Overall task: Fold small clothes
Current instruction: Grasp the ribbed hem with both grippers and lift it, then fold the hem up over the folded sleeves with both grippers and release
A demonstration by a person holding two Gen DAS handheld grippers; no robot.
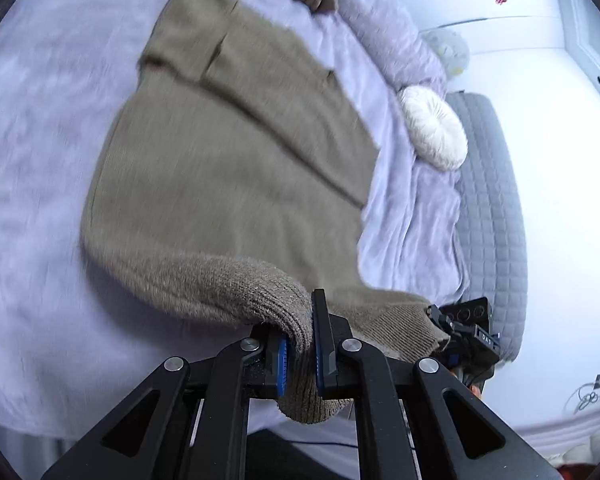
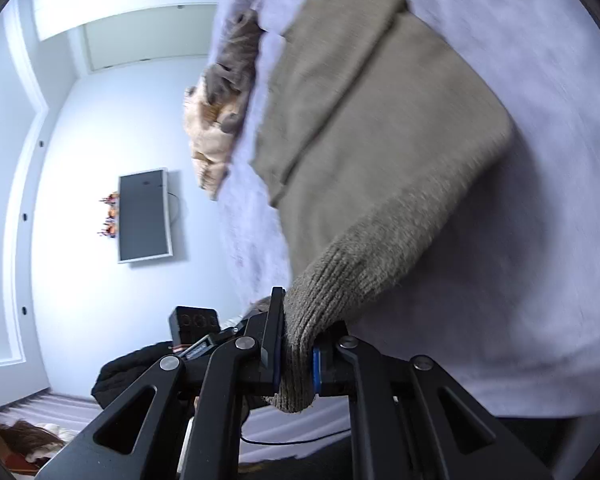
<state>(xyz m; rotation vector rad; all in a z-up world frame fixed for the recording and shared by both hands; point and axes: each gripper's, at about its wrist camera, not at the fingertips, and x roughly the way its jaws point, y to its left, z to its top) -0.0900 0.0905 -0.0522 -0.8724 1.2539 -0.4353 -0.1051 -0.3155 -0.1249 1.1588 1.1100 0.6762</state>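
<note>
Nearest the lens, the left gripper [image 1: 300, 350] is clamped on one ribbed hem corner of the taupe knitted sweater [image 1: 228, 168], and the right gripper [image 2: 296, 354] pinches the other corner the same way, jaws nearly closed on thick knit. From those corners the sweater runs away from both grippers, its far part lying flat with sleeves folded in on the lavender bedspread [image 1: 40, 160]. A risk: uneven lifting could skew the fold, or the fuzzy knit could slip free. Beyond the sweater sits a round cream cushion [image 1: 434, 134].
</note>
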